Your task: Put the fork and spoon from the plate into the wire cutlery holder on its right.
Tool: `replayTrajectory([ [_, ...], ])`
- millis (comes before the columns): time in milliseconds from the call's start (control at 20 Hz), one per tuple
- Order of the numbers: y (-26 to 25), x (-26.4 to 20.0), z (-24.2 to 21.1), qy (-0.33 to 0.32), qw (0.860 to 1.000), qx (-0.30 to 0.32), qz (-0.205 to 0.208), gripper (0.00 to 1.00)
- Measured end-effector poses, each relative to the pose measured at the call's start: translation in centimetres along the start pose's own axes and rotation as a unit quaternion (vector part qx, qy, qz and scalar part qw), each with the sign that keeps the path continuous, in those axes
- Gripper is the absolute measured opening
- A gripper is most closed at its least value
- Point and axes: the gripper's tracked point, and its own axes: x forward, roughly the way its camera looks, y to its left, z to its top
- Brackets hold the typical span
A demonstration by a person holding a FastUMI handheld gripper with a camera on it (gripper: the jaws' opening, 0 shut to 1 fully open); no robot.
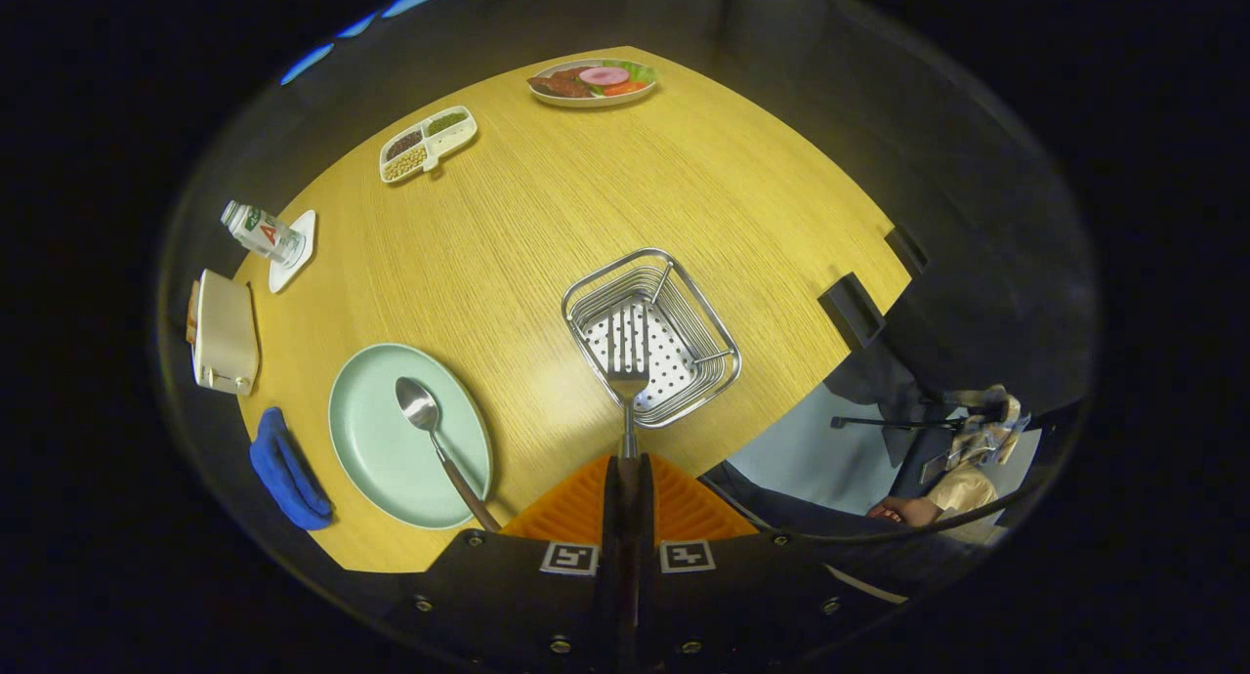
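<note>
- One blue cloth lies at the table's near left edge, just beside the plate.
- A toaster stands beyond the cloth, along the same edge.
- A small bottle lies on its side across a white coaster, farther along that edge.
- The pale green plate sits to the left of the fingers; the spoon rests on it, bowl up, its brown handle running over the near rim.
- A divided dish of beans sits well beyond the plate, and a plate of food sits at the far edge of the wooden table.
- The gripper is clenched on the fork: both fingers press on its dark handle, and the tines reach forward over the holder.
- The wire holder stands just ahead of the fingers, to the right of the plate, with a perforated floor; whether the tines touch it I cannot tell.
- A person's hand shows off the table, to the far right.
</note>
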Motion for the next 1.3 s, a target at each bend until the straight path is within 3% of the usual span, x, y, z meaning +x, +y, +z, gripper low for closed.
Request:
replayTrajectory([
  [200, 0.2, -0.6, 1.4, -0.025, 1.0, -0.002, 0.002, 0.13],
  [300, 0.5, -0.9, 2.1, -0.038, 0.999, -0.001, 0.008, 0.21],
  [350, 0.6, -1.0, 2.3, -0.042, 0.999, -0.003, 0.008, 0.3],
  [450, 0.8, -1.2, 2.7, -0.054, 0.998, -0.008, 0.012, 0.33],
  [850, 2.9, -2.9, 3.7, -0.096, 0.994, -0.047, 0.024, 0.33],
  [1300, 8.2, -3.6, 1.4, -0.102, 0.984, -0.135, 0.05, 0.34],
])
